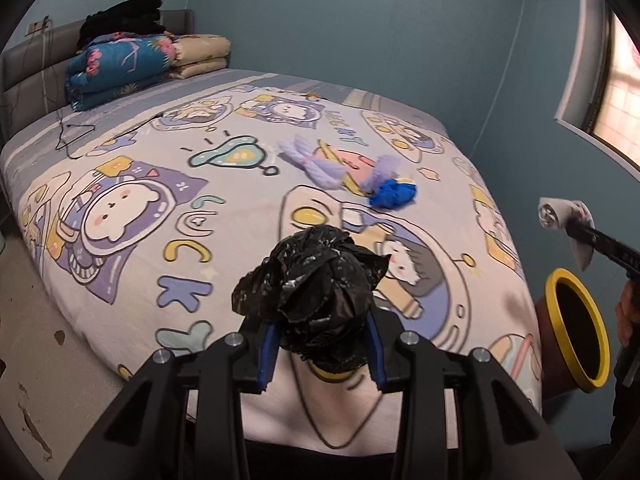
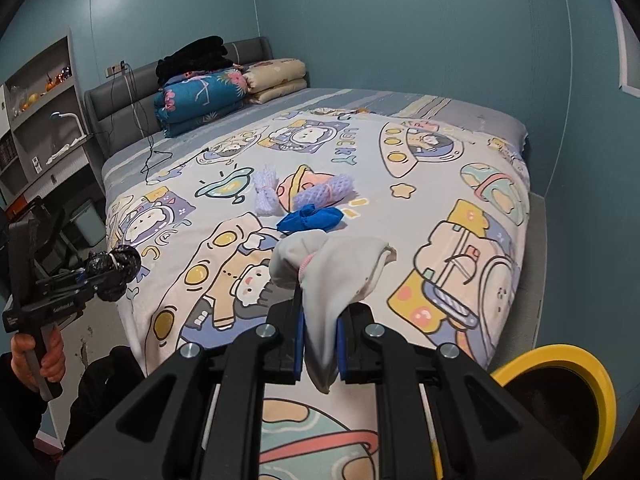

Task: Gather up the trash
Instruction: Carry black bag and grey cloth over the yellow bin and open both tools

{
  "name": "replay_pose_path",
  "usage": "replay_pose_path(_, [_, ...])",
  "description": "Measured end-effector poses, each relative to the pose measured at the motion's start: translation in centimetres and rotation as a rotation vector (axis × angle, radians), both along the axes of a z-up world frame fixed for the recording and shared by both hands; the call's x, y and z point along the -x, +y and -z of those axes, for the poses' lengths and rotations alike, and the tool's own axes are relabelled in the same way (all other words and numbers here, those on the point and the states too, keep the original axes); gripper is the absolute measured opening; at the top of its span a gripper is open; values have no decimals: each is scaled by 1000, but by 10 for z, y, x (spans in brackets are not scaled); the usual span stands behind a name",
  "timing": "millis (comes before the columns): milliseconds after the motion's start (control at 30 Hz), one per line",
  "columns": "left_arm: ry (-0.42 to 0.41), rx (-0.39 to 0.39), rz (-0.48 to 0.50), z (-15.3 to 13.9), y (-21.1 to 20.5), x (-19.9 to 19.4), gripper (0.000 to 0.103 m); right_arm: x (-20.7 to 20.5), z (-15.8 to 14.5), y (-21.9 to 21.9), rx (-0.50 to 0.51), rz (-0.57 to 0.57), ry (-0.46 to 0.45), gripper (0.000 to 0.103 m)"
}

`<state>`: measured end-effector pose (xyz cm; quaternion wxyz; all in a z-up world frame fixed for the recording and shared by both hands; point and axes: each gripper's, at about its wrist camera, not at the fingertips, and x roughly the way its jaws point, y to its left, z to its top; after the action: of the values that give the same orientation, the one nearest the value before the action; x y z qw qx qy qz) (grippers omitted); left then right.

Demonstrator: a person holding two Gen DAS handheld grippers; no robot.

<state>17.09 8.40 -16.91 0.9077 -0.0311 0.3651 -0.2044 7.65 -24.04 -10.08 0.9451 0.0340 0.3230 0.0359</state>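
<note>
My left gripper (image 1: 320,344) is shut on a crumpled black plastic bag (image 1: 316,284), held above the near end of the bed; the right wrist view shows that bag (image 2: 116,266) at the left. My right gripper (image 2: 320,344) is shut on a pale grey rag (image 2: 332,268) with a pink patch; the rag (image 1: 560,216) hangs beyond the bed's right side. On the bed lie a blue wad (image 1: 394,194) and two lilac foam nets (image 1: 316,160). A yellow-rimmed bin (image 1: 576,332) stands at the bed's right corner, its rim (image 2: 592,384) low on the right.
The cartoon-print bedspread (image 1: 160,184) covers the bed. Folded quilts (image 1: 120,68) and dark clothes are stacked by the grey headboard. A black cable (image 1: 76,136) trails over the far left of the bed. Shelves (image 2: 44,112) stand left of the bed; a window (image 1: 620,92) is at right.
</note>
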Motion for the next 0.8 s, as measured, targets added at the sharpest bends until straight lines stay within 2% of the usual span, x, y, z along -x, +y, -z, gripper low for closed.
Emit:
replay_pose_path(267, [-4,-14,110,-4,-42,14,34,21,-6,-23,1,51,-32,11])
replay_pose_path(800, [-63,-53,341,-33,-162,36,34,66,-17,-84,-4,193,-101,11])
